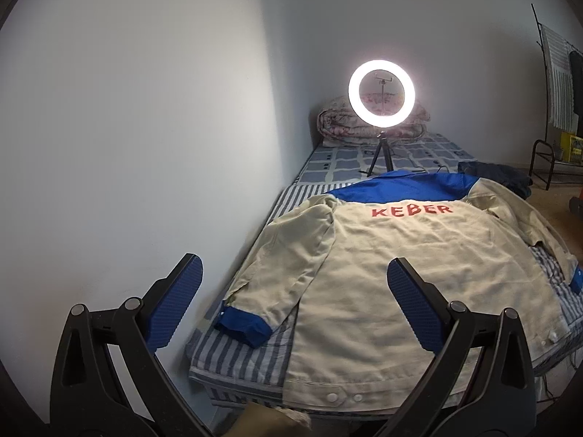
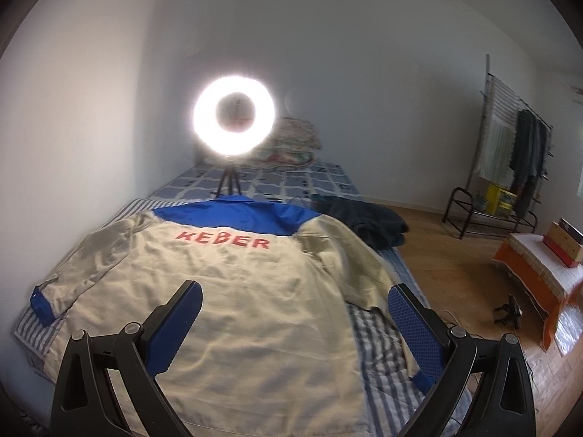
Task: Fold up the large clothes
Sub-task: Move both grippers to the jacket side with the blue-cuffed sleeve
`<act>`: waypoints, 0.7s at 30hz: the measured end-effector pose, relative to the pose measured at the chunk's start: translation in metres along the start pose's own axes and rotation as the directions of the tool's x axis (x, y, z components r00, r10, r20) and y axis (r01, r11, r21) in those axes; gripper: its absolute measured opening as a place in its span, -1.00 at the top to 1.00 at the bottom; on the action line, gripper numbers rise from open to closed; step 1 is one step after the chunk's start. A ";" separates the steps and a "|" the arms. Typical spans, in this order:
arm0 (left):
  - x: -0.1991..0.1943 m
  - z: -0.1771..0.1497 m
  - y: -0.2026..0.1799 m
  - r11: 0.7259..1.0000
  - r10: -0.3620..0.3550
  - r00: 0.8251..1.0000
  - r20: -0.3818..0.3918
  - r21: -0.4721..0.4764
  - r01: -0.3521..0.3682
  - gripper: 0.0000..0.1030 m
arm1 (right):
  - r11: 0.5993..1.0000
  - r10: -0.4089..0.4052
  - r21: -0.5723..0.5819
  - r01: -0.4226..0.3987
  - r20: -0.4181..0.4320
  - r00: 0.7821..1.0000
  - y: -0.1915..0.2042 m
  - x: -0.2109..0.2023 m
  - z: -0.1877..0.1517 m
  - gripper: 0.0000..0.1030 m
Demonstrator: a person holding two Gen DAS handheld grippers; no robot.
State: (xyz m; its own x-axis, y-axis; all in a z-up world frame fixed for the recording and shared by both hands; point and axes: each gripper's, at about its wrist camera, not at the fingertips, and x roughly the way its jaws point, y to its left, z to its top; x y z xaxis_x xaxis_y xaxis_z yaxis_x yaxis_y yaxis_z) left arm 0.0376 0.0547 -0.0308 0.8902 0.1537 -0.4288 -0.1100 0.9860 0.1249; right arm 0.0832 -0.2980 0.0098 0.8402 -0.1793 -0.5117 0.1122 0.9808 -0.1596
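A beige work jacket with a blue yoke, blue cuffs and red "KEBER" lettering lies back-up, spread flat on the striped bed. It also shows in the right wrist view. Its left sleeve lies along the body, blue cuff near the bed's left edge. Its right sleeve runs toward the bed's right edge. My left gripper is open and empty above the jacket's hem on the left side. My right gripper is open and empty above the jacket's lower right.
A lit ring light on a small tripod stands on the bed beyond the collar. A folded quilt lies at the bed's head. A dark garment sits at the right edge. A white wall runs along the left. A clothes rack and an orange-covered bench stand to the right.
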 end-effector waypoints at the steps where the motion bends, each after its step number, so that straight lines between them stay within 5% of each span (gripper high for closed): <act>1: 0.003 -0.002 0.005 1.000 0.006 1.000 -0.009 -0.004 -0.006 -1.00 | 1.000 0.013 -0.015 -0.013 -0.001 1.000 0.006 0.003 0.003 -0.99; 6: 0.014 -0.014 0.028 1.000 0.010 0.999 -0.051 -0.024 -0.011 -0.97 | 0.991 0.119 -0.058 -0.118 0.011 0.993 0.036 0.016 0.013 -0.99; 12: 0.023 -0.036 0.053 0.999 0.020 0.997 -0.079 -0.048 -0.024 -0.83 | 0.940 0.325 -0.105 -0.326 -0.019 0.945 0.091 0.044 0.029 -0.96; 15: 0.037 -0.048 0.062 0.998 -0.001 0.991 -0.132 -0.058 -0.007 -0.64 | 0.899 0.418 -0.105 -0.426 -0.086 0.904 0.127 0.068 0.032 -0.79; 21: 0.062 -0.065 0.074 0.994 -0.062 0.978 -0.199 -0.101 0.042 -0.63 | 0.793 0.589 0.008 -0.610 -0.269 0.762 0.204 0.129 0.015 -0.45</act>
State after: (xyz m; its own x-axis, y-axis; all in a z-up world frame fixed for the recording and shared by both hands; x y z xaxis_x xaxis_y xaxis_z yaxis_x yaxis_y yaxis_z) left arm 0.0555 0.1419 -0.1065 0.7898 0.1019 -0.6049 -0.1162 0.9931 0.0155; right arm 0.2223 -0.1194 -0.0757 0.5633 0.4202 -0.7114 -0.4194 0.8873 0.1921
